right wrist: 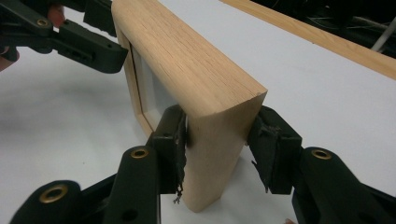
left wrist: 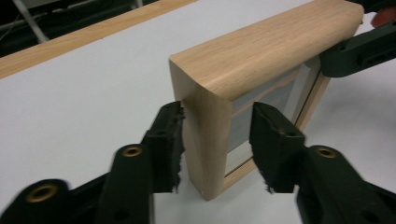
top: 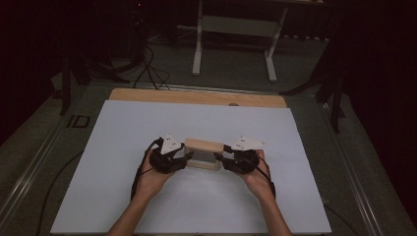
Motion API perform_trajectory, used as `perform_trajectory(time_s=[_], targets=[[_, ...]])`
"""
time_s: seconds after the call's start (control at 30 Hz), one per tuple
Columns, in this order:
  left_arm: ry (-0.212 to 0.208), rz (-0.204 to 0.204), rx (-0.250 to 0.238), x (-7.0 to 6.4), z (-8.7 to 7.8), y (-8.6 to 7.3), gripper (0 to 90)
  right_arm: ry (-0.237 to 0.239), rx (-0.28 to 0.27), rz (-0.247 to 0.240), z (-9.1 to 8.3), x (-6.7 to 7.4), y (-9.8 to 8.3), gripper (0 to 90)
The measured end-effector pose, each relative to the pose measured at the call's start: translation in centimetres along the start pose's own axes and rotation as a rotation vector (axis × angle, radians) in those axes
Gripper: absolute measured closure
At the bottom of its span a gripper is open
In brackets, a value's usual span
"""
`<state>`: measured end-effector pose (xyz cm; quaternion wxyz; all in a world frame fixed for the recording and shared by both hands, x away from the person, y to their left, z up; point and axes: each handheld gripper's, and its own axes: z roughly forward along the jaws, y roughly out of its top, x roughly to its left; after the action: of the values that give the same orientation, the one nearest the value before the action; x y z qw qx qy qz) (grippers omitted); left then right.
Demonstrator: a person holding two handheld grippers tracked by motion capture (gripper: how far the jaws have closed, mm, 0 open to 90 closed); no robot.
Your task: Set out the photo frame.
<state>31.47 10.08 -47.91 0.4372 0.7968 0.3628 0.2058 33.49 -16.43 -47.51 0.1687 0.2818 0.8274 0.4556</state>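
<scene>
A light wooden picture frame (top: 201, 146) with a grey pane stands upright on its long edge in the middle of the white sheet (top: 147, 123). My left gripper (top: 185, 158) straddles its left end. In the left gripper view the frame (left wrist: 261, 51) sits between the jaws of the left gripper (left wrist: 218, 113); one pad rests against the back, while the other pad (left wrist: 271, 140) stands off the front with a gap. My right gripper (top: 222, 158) holds the other end. In the right gripper view both pads of the right gripper (right wrist: 222, 116) press on the frame (right wrist: 187, 60).
A wooden strip (top: 196, 97) runs along the sheet's far edge. Beyond the table stand a white desk's legs (top: 197, 54) and dark cables (top: 147, 69) on the floor. Bare white sheet lies all around the frame.
</scene>
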Motion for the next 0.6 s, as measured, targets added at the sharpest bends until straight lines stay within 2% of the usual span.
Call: perform_trajectory(time_s=[0.13, 0.37, 0.47, 0.6], targets=[[-0.001, -0.011, -0.001, 0.4, 0.2, 0.0, 51.4, 0.003, 0.001, -0.027, 0.0, -0.1, 0.0, 57.6], [-0.086, -0.020, -0.025, 1.3, 0.9, 0.1, 45.5, 0.008, 0.004, -0.051, -0.1, -0.1, 0.0, 57.6], [-0.113, -0.004, -0.039, 1.3, 1.2, 0.2, 45.4, 0.007, 0.003, -0.049, -0.1, -0.1, 0.0, 57.6], [-0.104, 0.013, -0.037, 1.3, 1.2, 0.2, 46.0, 0.006, 0.003, -0.048, 0.0, -0.2, 0.0, 57.5]])
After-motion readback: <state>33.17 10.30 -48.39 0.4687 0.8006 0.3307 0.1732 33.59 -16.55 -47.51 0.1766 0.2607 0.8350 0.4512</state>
